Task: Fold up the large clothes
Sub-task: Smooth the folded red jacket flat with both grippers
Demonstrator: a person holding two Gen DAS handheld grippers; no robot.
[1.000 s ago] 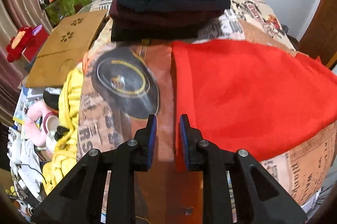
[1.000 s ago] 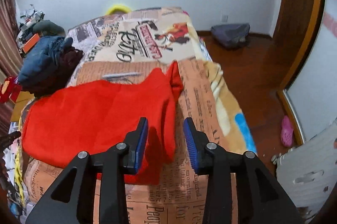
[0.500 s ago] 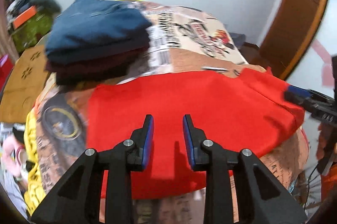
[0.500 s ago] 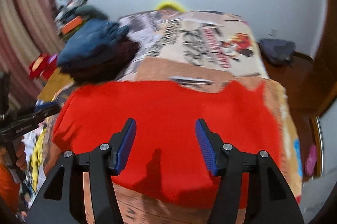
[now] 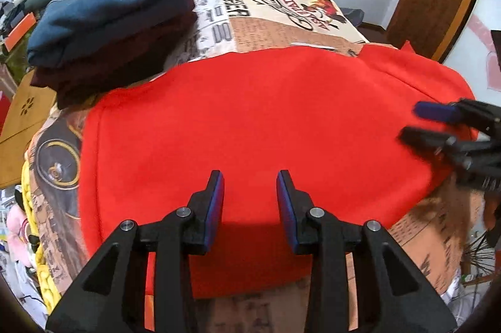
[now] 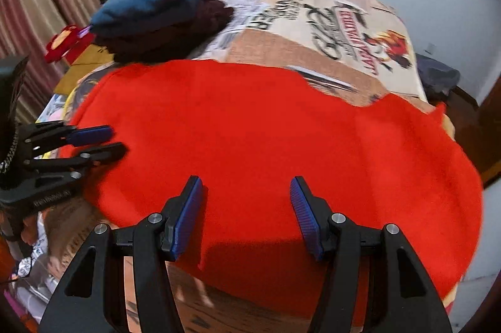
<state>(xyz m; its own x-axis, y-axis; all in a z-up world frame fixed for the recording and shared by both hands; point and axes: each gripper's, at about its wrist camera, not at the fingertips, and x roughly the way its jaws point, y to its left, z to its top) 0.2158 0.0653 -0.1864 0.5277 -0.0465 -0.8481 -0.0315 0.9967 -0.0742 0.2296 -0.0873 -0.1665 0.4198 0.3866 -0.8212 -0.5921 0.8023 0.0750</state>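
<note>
Since the earlier frames both grippers have been swung from the garment's side edges to its near hem, and the jaws of the left gripper (image 5: 249, 204) have just been opening, with nothing caught between them; the right gripper (image 6: 245, 214) has been spread wider over the same second and is likewise empty. Both pairs of fingers are held apart above the red garment (image 5: 250, 126), no pad being seen pressed on cloth. From the fingers outward, the garment is spread flat on the bed (image 5: 281, 7), its near hem lying just below the fingertips at 6 o'clock and its bulk stretching away toward 12 o'clock. Its long axis is judged to run from 9 to 3 o'clock across both views, so the coming move appears to turn on the near hem: the left gripper is set nearer the 9 o'clock half, the right gripper nearer the 3 o'clock half. A stack of folded dark clothes (image 5: 106, 20) is seen beyond the garment at 10 o'clock. Whether the fingertips touch the cloth cannot be told. The hem directly beneath the grippers is hidden by their black bodies, the far corner at 2 o'clock is bunched and hard to read, and the right wrist view is blurred toward its edges.
</note>
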